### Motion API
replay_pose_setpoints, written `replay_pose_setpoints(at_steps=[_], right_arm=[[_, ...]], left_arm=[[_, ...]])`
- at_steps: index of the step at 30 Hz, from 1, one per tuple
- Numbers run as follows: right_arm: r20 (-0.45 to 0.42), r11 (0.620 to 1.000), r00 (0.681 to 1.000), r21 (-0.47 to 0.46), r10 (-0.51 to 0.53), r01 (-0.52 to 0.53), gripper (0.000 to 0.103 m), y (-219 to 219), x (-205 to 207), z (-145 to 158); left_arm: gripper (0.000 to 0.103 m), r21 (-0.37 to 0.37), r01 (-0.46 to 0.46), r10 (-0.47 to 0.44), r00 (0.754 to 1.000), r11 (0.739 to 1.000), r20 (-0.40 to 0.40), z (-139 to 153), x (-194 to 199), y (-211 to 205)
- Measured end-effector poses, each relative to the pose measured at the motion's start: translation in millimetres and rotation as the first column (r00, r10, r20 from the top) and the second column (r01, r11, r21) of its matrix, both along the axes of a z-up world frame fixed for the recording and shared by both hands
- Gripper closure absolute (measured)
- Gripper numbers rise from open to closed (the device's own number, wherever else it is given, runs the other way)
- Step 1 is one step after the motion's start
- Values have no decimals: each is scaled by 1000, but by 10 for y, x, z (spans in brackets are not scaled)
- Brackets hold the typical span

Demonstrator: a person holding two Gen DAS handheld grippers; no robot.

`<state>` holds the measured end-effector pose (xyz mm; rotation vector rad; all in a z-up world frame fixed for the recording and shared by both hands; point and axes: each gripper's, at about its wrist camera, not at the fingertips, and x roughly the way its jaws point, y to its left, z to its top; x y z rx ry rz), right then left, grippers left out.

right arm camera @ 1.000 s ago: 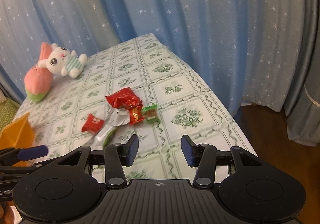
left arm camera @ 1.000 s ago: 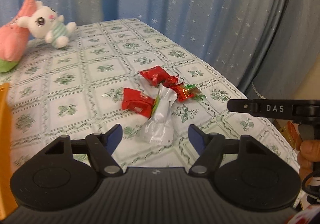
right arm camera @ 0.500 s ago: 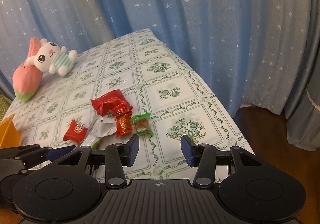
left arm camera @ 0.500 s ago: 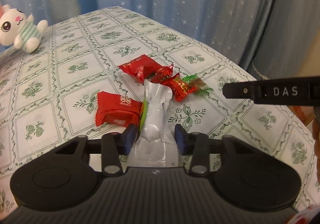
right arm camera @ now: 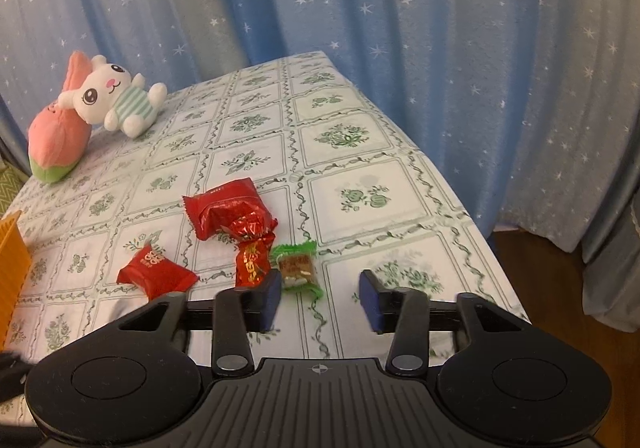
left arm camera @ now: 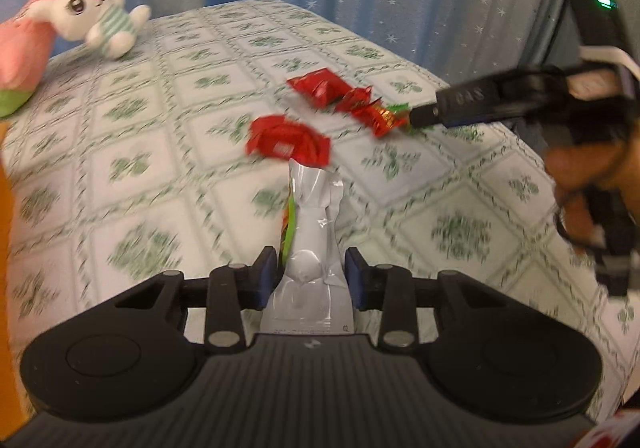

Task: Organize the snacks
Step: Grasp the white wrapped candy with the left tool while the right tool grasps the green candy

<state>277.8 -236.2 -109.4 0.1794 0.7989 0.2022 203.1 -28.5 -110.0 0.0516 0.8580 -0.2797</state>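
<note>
The left gripper [left arm camera: 311, 276] is clenched on the silver snack packet [left arm camera: 314, 244], which points forward between its fingers. The right gripper [right arm camera: 320, 298] is spread apart, with the green candy [right arm camera: 297, 267] just beside its left finger on the tablecloth [right arm camera: 360, 167].

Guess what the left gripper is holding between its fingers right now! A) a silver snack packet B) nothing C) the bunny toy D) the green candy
A: in the left wrist view the left gripper has its fingers closed against both sides of the silver snack packet, while the bunny toy lies far off on the table.
</note>
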Motion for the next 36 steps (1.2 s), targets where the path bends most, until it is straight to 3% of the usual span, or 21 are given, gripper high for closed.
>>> replay_pose_setpoints(at_steps=[9, 12, 13, 21, 24, 36], right_arm=[[15, 995, 998, -78, 62, -60, 67, 208, 165, -76], [24, 988, 996, -131, 81, -77, 82, 263, 164, -86], [22, 988, 996, -136, 83, -80, 82, 269, 159, -87], [-44, 994, 997, -90, 56, -60, 82, 252, -41, -25], [-58, 995, 997, -80, 58, -63, 82, 278, -133, 5], [-73, 998, 995, -8, 66, -66, 82, 510, -755, 110]], left_arm=[[67, 1, -29, 29, 1000, 1000, 0, 2, -167, 134], [67, 26, -26, 25, 1000, 999, 10, -8, -143, 104], [67, 33, -25, 25, 1000, 999, 14, -18, -129, 92], [66, 62, -11, 9, 1000, 998, 28, -43, 5, 35], [75, 63, -15, 13, 1000, 998, 21, -29, -4, 36], [76, 14, -101, 101, 995, 995, -7, 133, -462, 242]])
